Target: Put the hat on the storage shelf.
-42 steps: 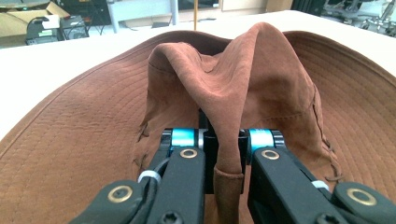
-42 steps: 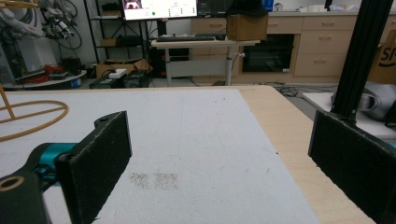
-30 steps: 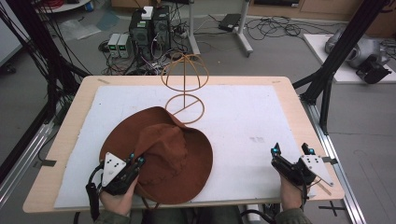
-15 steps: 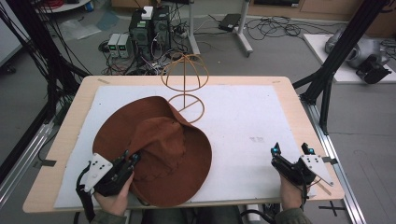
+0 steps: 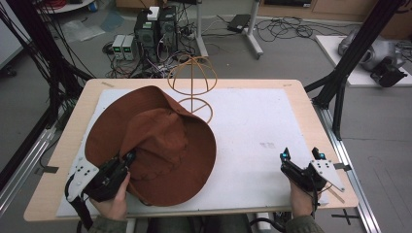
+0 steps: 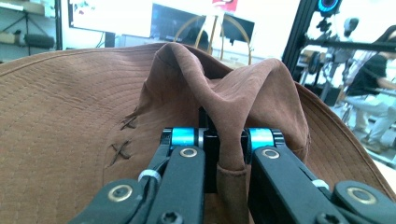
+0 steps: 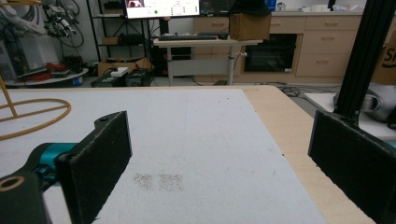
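Brown suede hat point(image 5: 160, 141): brim fold clamped in left gripper point(image 6: 223, 140). Right gripper point(image 5: 300, 156): jaws apart, wire hat stand point(image 5: 193, 87) beyond.

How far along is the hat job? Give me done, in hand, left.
Done: the left gripper is shut on a fold of the brown hat's crown. In hand: its far brim is tilted up off the white mat, beside the wire hat stand. Left, probably: setting it on the stand's dome. The right gripper rests open at the table's edge.
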Demonstrator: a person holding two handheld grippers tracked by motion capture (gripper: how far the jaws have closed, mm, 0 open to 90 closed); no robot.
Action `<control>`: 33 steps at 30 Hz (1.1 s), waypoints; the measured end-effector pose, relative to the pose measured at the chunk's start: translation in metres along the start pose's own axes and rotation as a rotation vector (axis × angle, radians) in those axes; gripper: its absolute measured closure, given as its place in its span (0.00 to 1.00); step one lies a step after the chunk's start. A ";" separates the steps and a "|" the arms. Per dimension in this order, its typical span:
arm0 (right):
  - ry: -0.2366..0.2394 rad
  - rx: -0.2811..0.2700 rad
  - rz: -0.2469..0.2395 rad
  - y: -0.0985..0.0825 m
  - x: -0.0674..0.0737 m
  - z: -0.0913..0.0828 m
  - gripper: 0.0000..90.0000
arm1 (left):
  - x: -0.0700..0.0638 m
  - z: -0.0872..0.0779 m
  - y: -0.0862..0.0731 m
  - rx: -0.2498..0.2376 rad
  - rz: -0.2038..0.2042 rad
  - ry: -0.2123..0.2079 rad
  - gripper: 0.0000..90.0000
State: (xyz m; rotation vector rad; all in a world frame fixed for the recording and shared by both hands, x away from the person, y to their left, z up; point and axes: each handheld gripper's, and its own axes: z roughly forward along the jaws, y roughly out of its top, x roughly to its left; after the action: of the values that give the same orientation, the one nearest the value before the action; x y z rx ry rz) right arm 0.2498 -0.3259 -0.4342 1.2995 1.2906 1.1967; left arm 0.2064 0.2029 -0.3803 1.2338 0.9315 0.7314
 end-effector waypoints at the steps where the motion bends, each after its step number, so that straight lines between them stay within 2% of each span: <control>1: 0.001 0.003 -0.003 0.000 0.000 0.000 0.06 | 0.001 0.001 0.003 -0.011 0.002 -0.002 0.98; 8: 0.007 0.008 0.001 0.000 0.002 0.003 0.06 | 0.004 0.009 0.024 -0.107 -0.029 -0.001 0.98; 14: 0.008 0.003 -0.002 0.000 0.002 0.003 0.06 | 0.006 0.023 0.046 -0.151 -0.011 -0.005 0.98; 22: 0.013 0.004 -0.006 0.000 0.004 0.004 0.06 | 0.002 0.060 0.066 -0.174 -0.019 -0.028 0.98; 33: 0.015 0.002 -0.007 0.000 0.002 0.003 0.06 | -0.003 0.104 0.090 -0.169 0.015 -0.038 0.98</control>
State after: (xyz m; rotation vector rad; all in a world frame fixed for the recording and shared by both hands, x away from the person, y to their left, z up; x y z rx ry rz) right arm 0.2524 -0.3237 -0.4348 1.2892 1.3058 1.2028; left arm 0.3001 0.1719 -0.2848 1.1030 0.8134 0.7796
